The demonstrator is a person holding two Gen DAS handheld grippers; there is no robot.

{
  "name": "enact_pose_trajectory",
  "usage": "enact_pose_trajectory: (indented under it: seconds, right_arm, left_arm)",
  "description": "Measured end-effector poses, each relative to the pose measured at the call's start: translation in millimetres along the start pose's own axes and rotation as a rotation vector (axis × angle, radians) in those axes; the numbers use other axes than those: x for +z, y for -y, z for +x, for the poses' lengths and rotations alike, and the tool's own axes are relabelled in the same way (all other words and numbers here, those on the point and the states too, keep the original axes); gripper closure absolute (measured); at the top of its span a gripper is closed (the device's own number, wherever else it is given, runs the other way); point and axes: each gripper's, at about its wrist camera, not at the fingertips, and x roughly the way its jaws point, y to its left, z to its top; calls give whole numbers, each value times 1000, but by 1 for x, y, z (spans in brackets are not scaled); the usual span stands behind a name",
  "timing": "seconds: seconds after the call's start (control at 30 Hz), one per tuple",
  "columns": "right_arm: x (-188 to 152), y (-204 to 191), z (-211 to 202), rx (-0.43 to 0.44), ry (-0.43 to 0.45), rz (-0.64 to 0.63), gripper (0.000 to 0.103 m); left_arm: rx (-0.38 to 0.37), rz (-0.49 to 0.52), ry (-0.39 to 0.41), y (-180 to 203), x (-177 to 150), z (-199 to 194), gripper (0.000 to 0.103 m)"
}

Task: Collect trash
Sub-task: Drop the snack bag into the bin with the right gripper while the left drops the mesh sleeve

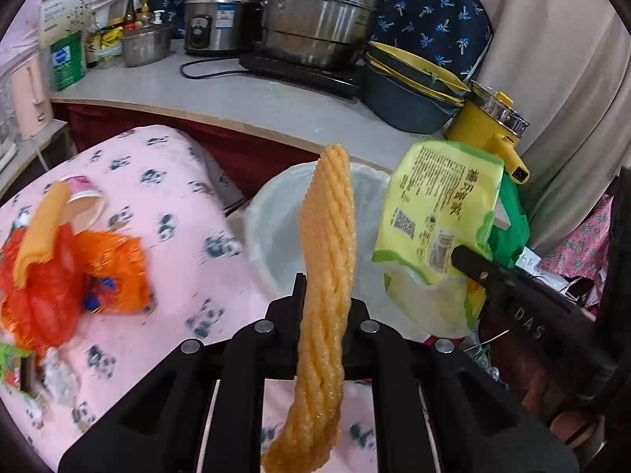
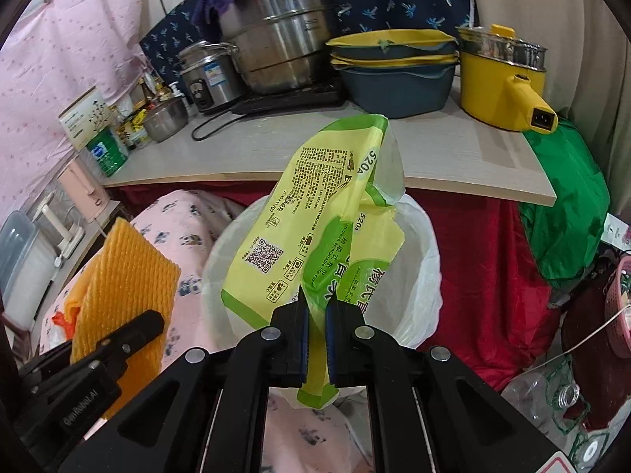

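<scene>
My left gripper is shut on an orange foam fruit net, which stands upright between its fingers; the same foam net shows at the left of the right wrist view. My right gripper is shut on a yellow-green plastic wrapper, held up over a white-lined trash bin. In the left wrist view that wrapper hangs right of the bin. More trash lies on the pink bedding: an orange net bag, another foam piece and a paper cup.
A counter behind the bin carries steel pots, stacked basins and a yellow electric pot. A green bag hangs at the counter's right end. A red cloth covers the front below. Plastic bottles lie at lower right.
</scene>
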Motion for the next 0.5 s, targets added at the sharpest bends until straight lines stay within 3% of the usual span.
enact_pose_trajectory:
  seconds: [0.23,0.27,0.3,0.37,0.5]
  right_arm:
    - [7,20,30,-1,-42,39,95]
    - [8,21,35,10,-53,42,92]
    - [9,22,39,17,-61,43,91]
    - [10,23,41,12,-60,43,83]
    - [13,25,30,-3,-5,57,61]
  left_arm:
    - [-47,26,-24,20,26,43,92]
    - [-53,33,-26,23,28,47,87]
    - [-57,42,-27,25,30,52,82]
    - [-46,48,-9,27,33,55,46]
    - [-25,38,62,26,37,45,24]
